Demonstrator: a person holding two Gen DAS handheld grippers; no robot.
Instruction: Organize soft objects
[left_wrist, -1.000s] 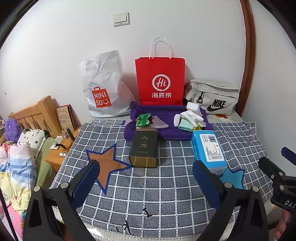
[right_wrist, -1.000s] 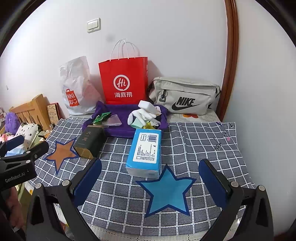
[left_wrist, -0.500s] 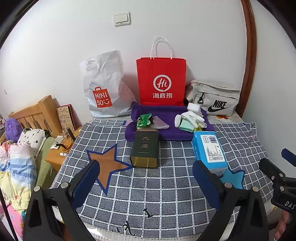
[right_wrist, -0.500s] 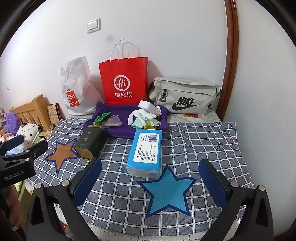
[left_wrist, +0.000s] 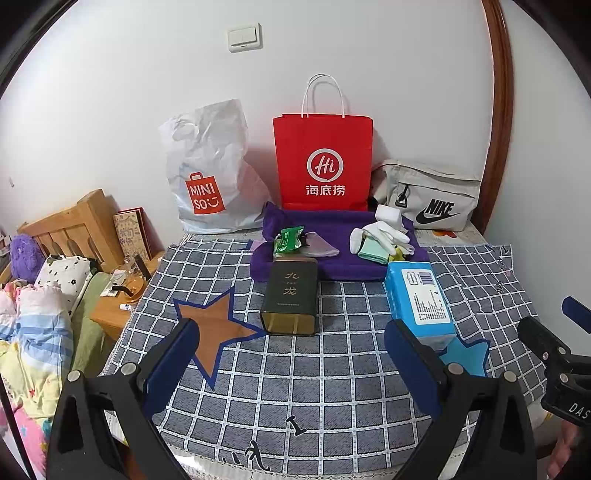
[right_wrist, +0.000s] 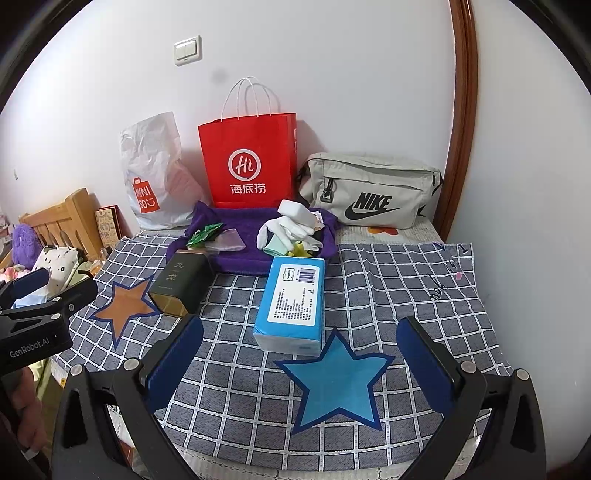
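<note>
1. We are in a home bedroom: left of our jaws a wooden headboard (left_wrist: 70, 225) stands over a patterned pillow (left_wrist: 64, 271) and rumpled bedding (left_wrist: 33, 332).
2. Just beside the bed, a small wooden nightstand (left_wrist: 114, 314) carries clutter.
3. Ahead of the jaws, a checked cloth with stars (left_wrist: 332, 369) covers the surface.
4. Beyond it, a shop's plastic bag (left_wrist: 210, 173), a red paper bag (left_wrist: 323, 158) and a grey waist bag (right_wrist: 369, 195) lean against a white wall with a light switch (left_wrist: 244, 37).

On the purple towel (left_wrist: 332, 258), spread flat at 12 o'clock on the checked cloth, lie a crumpled green packet (left_wrist: 289, 239) and grey pouch (left_wrist: 320, 246) to the left, white gloves (left_wrist: 382, 236) heaped to the right
</note>
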